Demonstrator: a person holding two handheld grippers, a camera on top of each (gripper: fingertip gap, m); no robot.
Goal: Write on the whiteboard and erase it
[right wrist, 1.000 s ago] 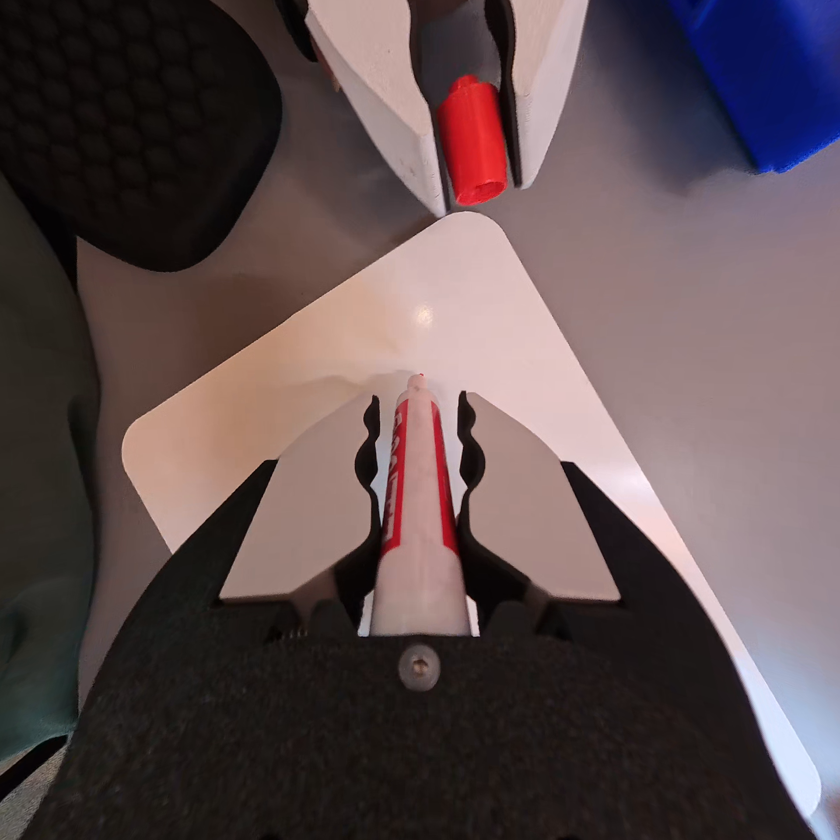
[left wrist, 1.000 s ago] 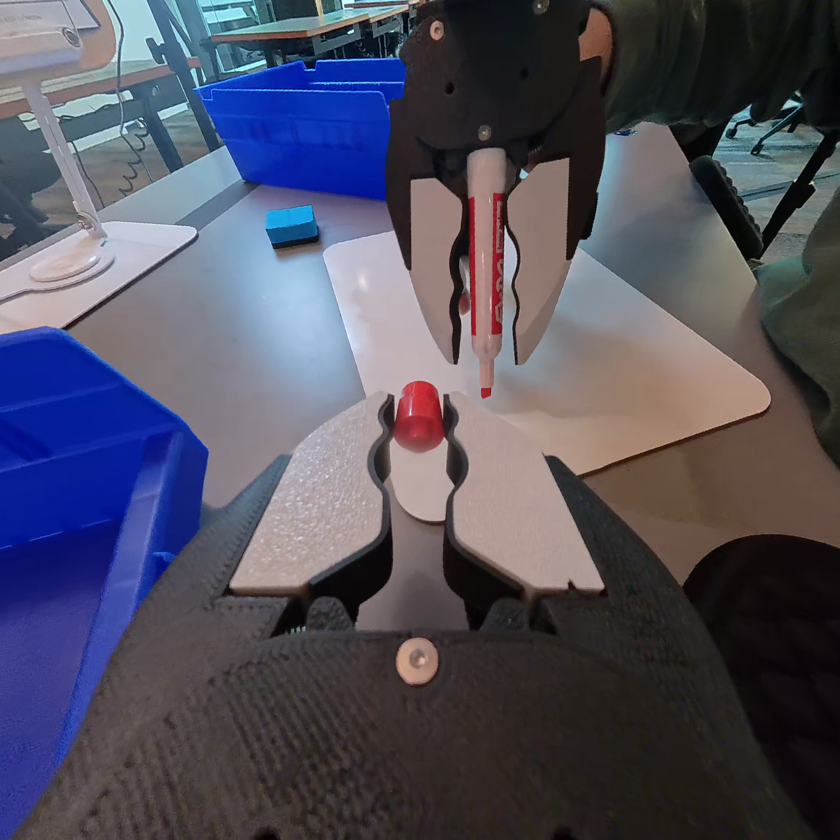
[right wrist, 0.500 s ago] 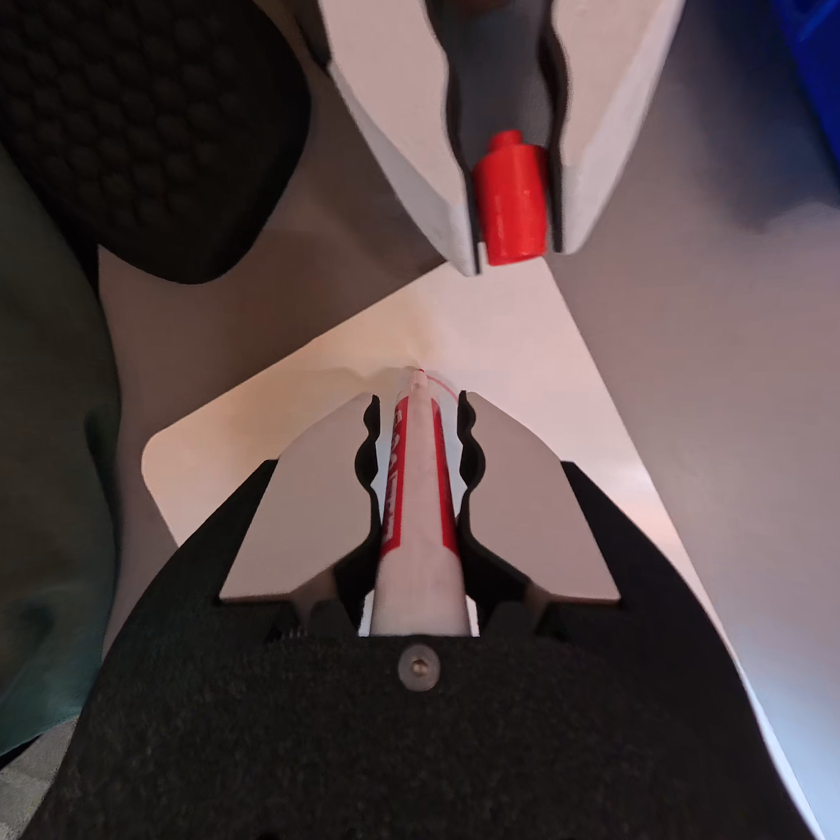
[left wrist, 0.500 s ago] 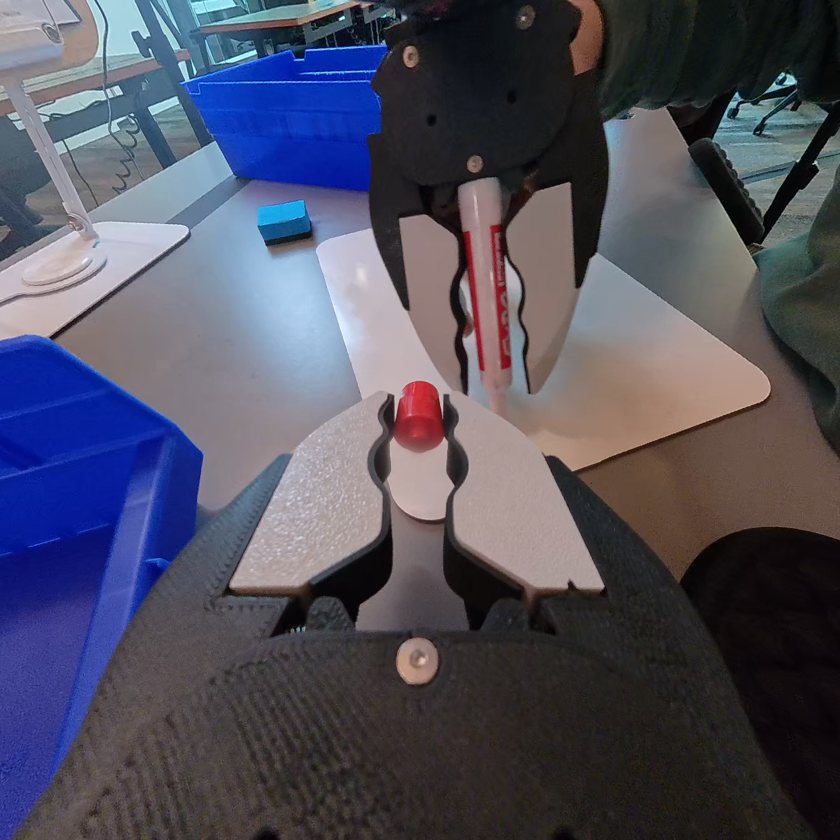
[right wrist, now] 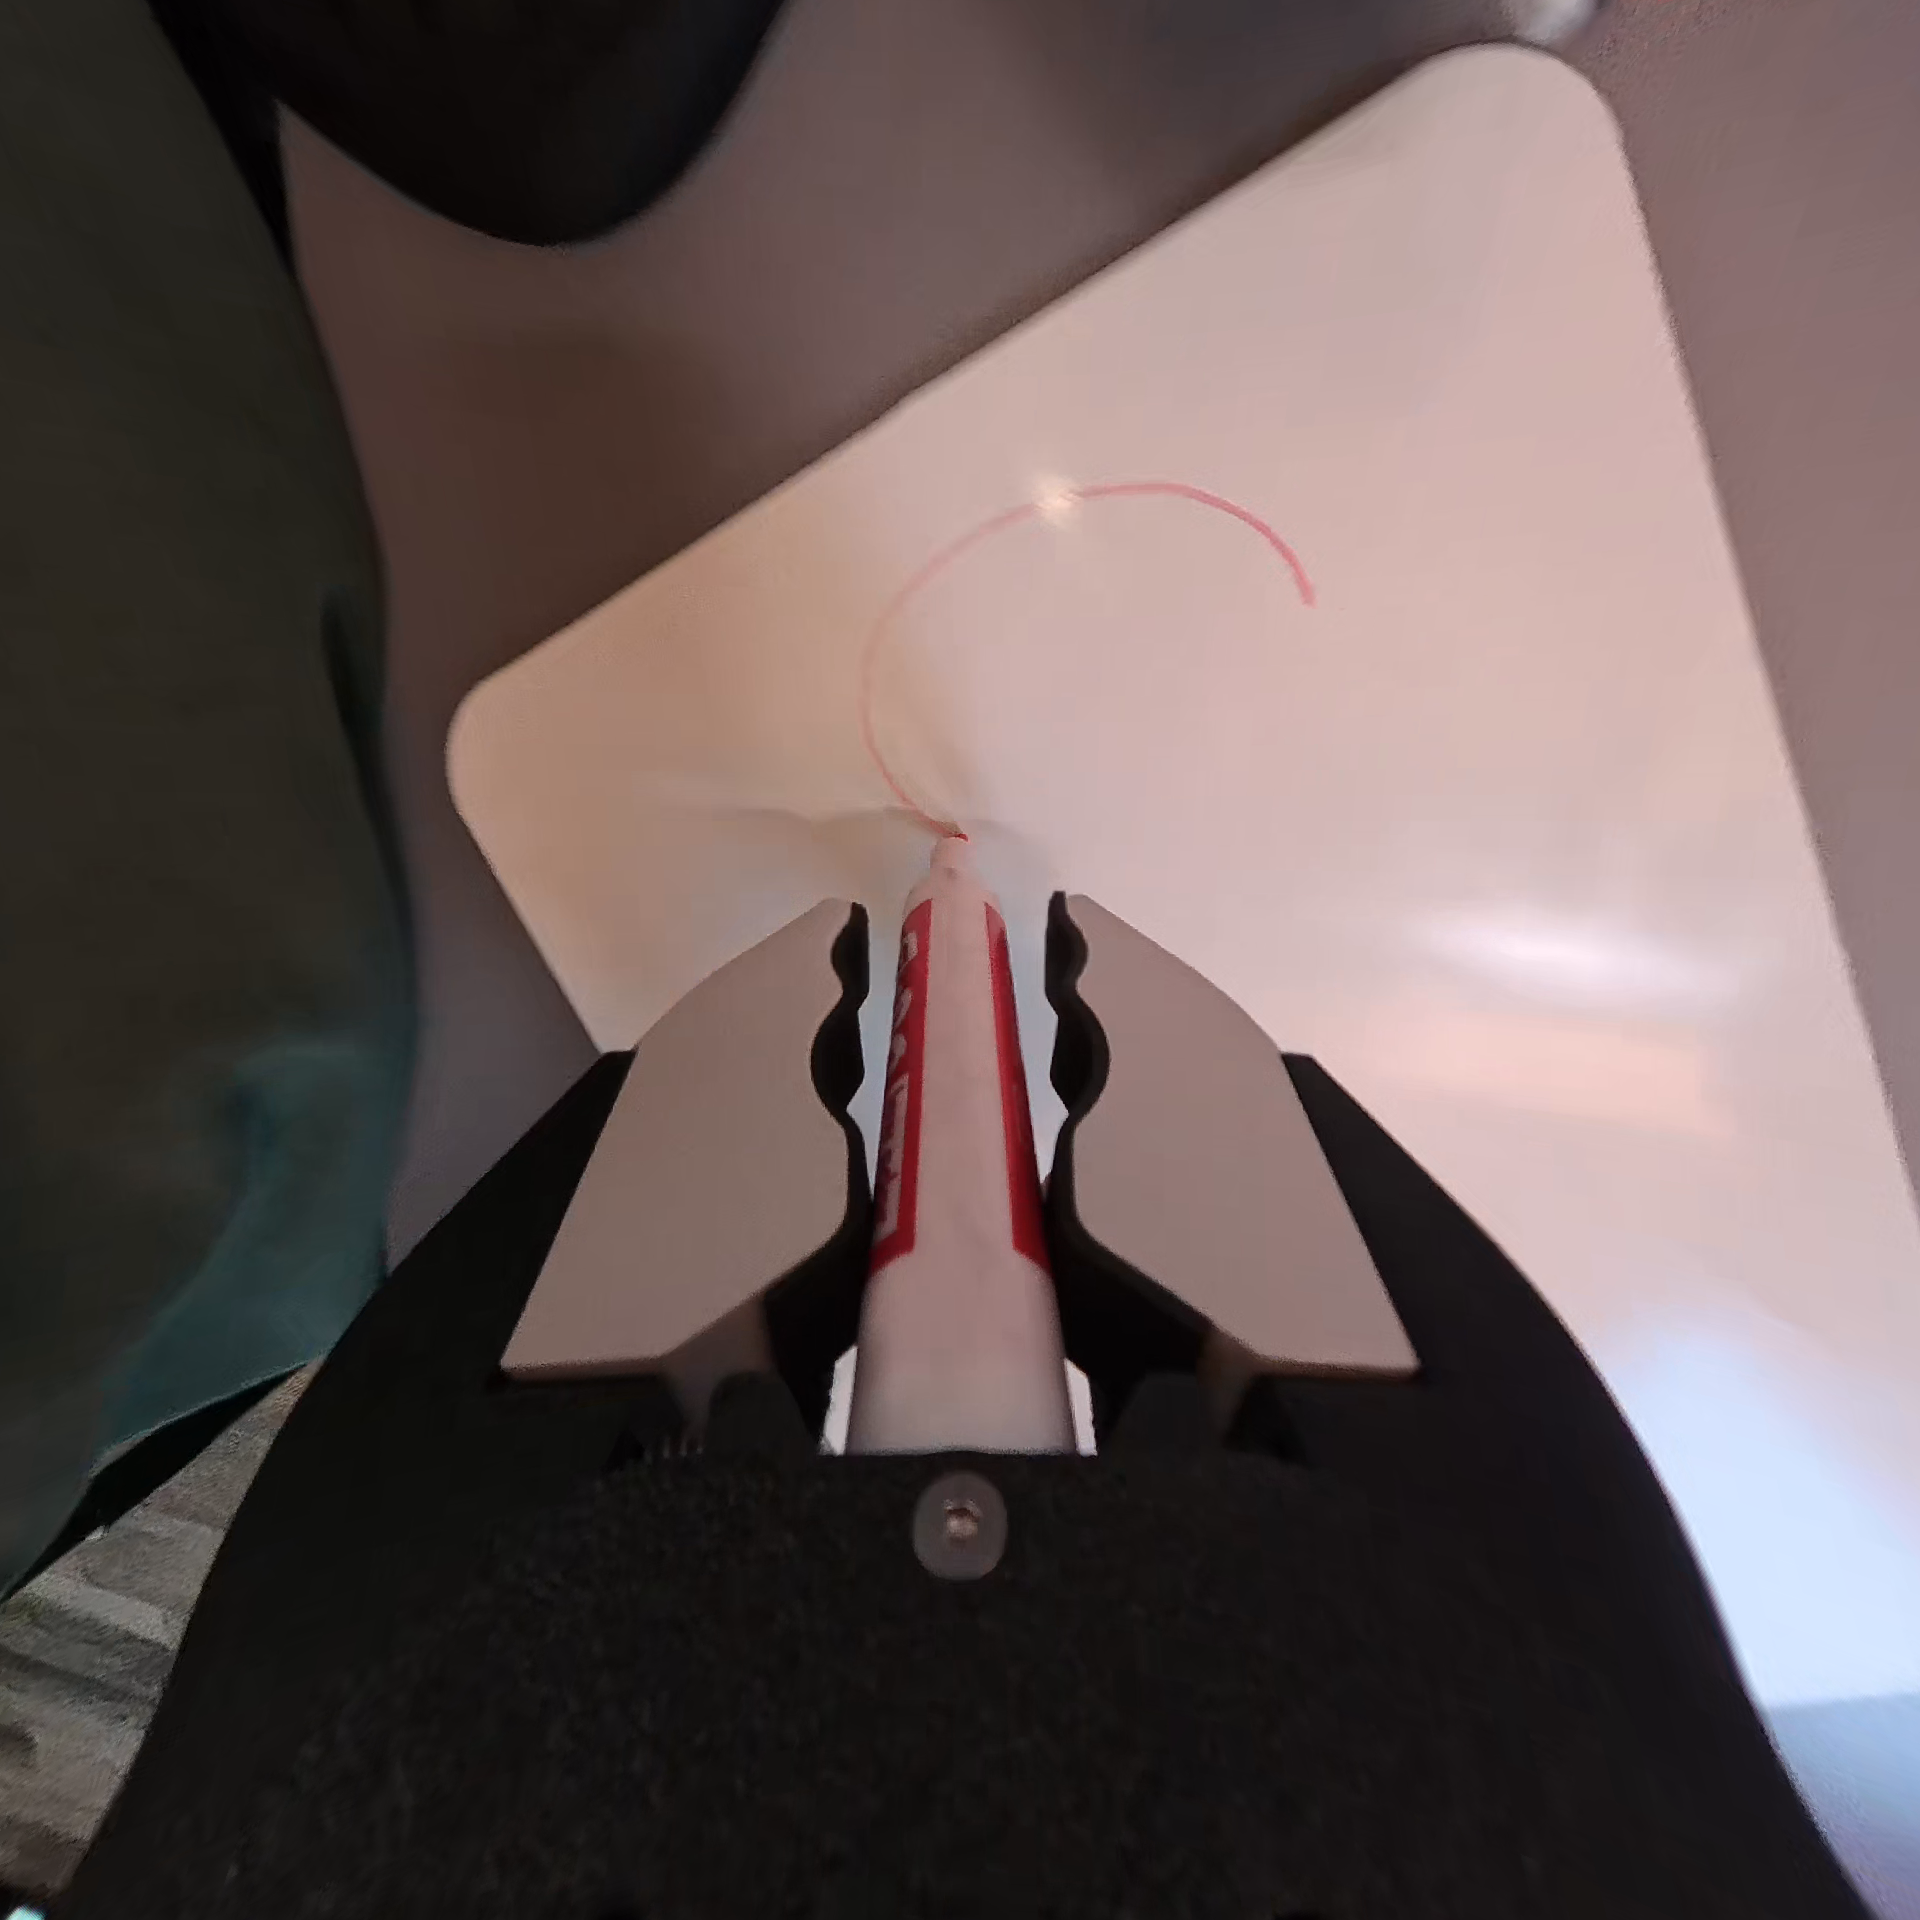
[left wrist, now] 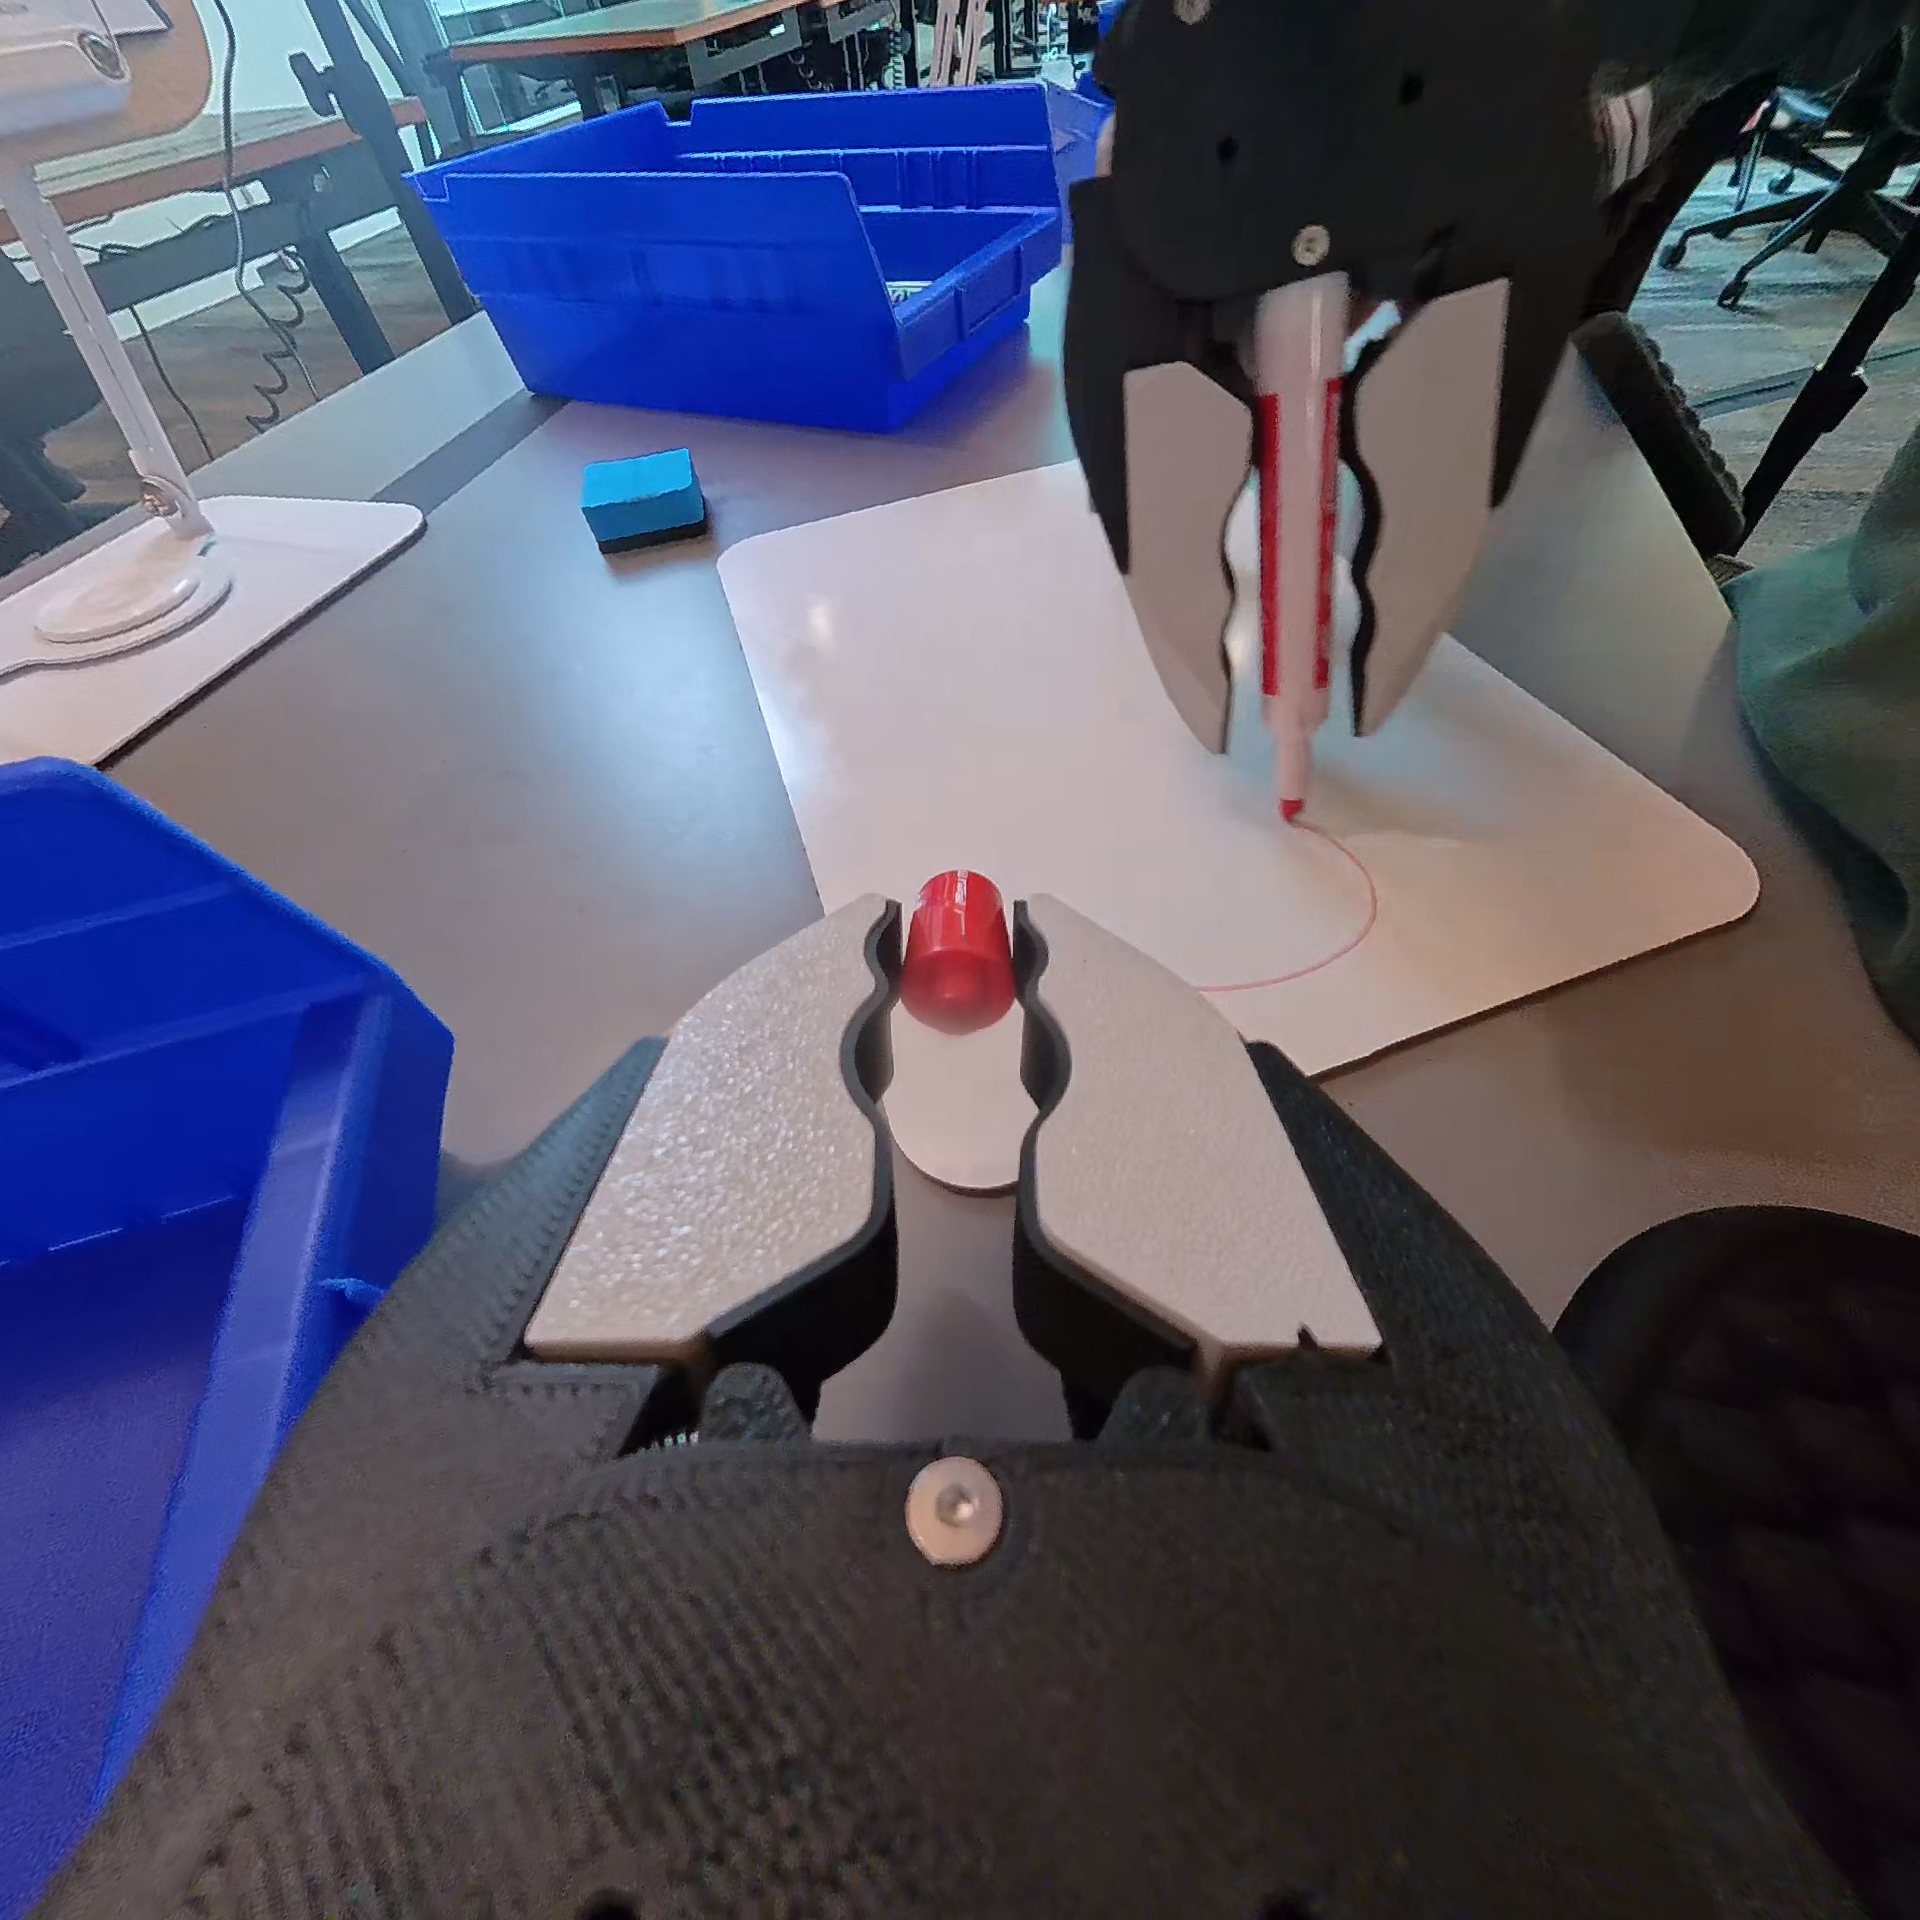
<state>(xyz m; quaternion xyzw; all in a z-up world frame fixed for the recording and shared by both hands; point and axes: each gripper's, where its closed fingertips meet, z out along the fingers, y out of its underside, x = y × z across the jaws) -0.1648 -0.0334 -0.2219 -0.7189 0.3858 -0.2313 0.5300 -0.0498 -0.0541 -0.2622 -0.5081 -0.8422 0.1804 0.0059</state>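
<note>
My left gripper [left wrist: 954,935] is shut on the red marker cap [left wrist: 954,966] and holds it over the near corner of the whiteboard [left wrist: 987,675]. My right gripper [right wrist: 954,914] is shut on the red-and-white marker [right wrist: 956,1122], held nearly upright with its tip on the whiteboard [right wrist: 1455,623]. A thin red curved line [right wrist: 935,592] runs from the tip across the board. The right gripper [left wrist: 1294,717] with the marker [left wrist: 1294,582] and the line [left wrist: 1351,914] also show in the left wrist view. A blue eraser [left wrist: 642,499] lies on the grey table beyond the board's far left corner.
A blue bin [left wrist: 748,260] stands at the back of the table [left wrist: 499,779], another blue bin [left wrist: 156,1091] at the near left. A white lamp base [left wrist: 114,603] sits at far left. A person's green sleeve [left wrist: 1849,727] is at the right, a dark chair [left wrist: 1745,1455] at the lower right. There is about 12 cm between the tips of the two grippers. The blue eraser [left wrist: 642,499] is about 30 cm from both grippers' fingertips.
The right gripper lowered the marker tip onto the board and swept right and away, drawing a red arc. The left gripper kept the cap in much the same place.
</note>
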